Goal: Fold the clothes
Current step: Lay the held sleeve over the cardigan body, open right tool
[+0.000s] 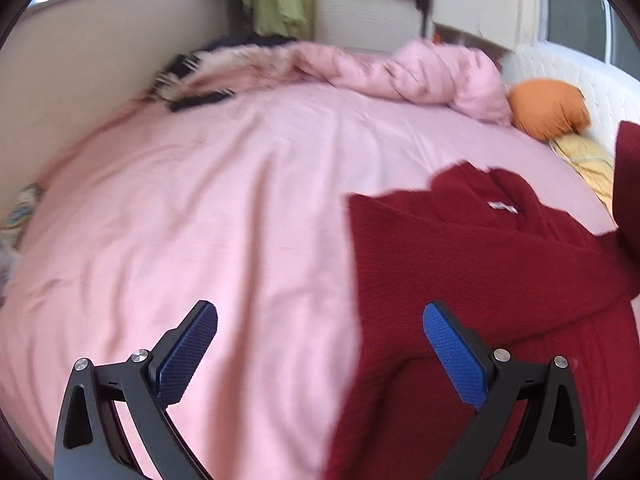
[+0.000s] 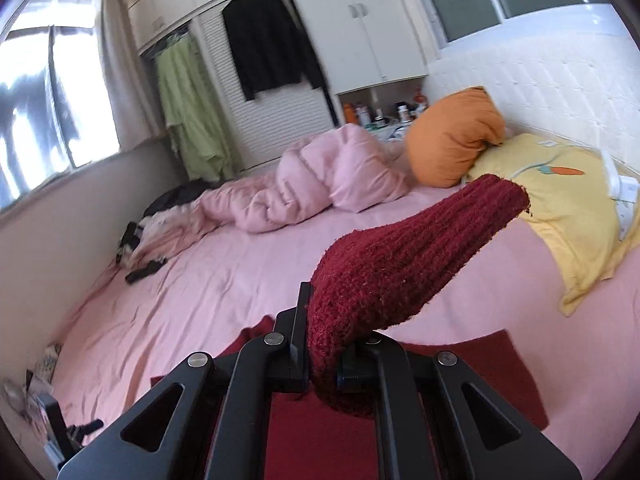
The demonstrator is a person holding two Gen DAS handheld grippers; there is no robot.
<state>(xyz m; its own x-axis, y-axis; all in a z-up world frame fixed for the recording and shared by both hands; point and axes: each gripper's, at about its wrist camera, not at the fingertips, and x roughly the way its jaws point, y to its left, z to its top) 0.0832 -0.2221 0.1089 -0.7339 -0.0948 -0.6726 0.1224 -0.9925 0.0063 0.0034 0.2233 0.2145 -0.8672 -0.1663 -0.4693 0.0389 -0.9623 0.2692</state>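
A wide bed with a wrinkled pale pink sheet (image 2: 224, 280) fills most of the room. A crumpled pink quilt (image 2: 320, 184) lies heaped at its far side, near a plump orange cushion (image 2: 452, 136) and a flat yellow pillow with a carrot print (image 2: 560, 208) on the right. A white padded headboard (image 2: 540, 92) runs behind them. On the far wall stand white cupboards (image 2: 360, 20) with a black garment (image 2: 268, 52) and a green cloth (image 2: 192, 116) hanging in front. Daylight comes through a large window (image 2: 48, 112) on the left, above a plain beige wall (image 2: 60, 232).
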